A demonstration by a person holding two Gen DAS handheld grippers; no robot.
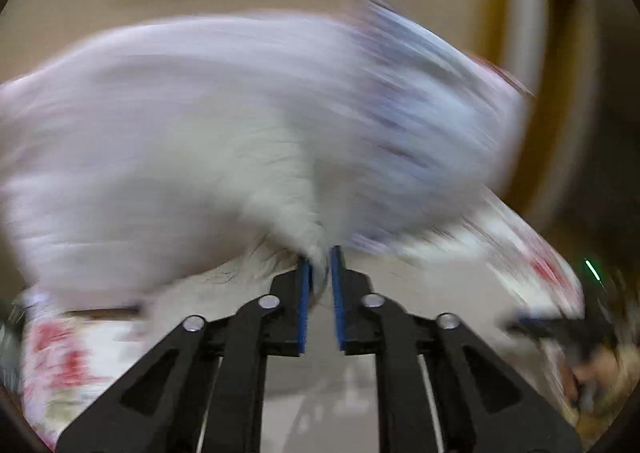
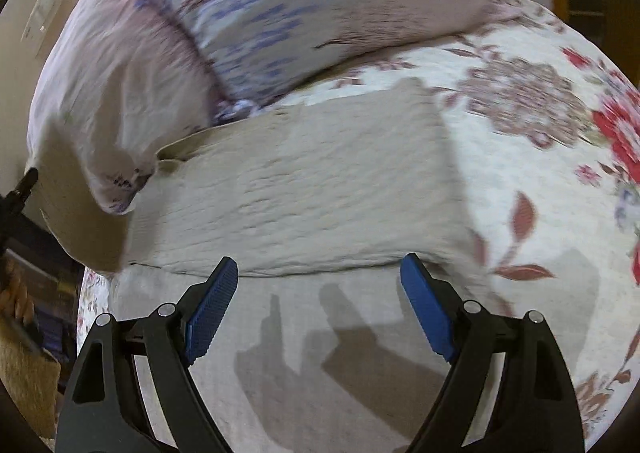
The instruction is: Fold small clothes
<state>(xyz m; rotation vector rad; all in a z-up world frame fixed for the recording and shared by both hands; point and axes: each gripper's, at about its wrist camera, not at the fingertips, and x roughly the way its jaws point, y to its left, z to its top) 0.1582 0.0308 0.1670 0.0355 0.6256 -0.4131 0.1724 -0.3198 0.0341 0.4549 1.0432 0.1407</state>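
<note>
A beige, crinkled small garment [image 2: 304, 189] lies folded flat on the floral bedspread [image 2: 552, 189], its near edge just beyond my right gripper [image 2: 320, 273]. The right gripper is open and empty, hovering over the garment's near edge. In the left wrist view, my left gripper [image 1: 320, 265] is shut on a whitish piece of cloth [image 1: 304, 197]. The view is heavily motion-blurred, and I cannot tell whether that cloth is the same garment.
Two pale lilac floral pillows [image 2: 280, 13] lie at the head of the bed beyond the garment. They also show blurred in the left wrist view [image 1: 200, 113]. A black stand [image 2: 16, 205] is at the left bed edge. A wall and door frame [image 1: 528, 53] are behind.
</note>
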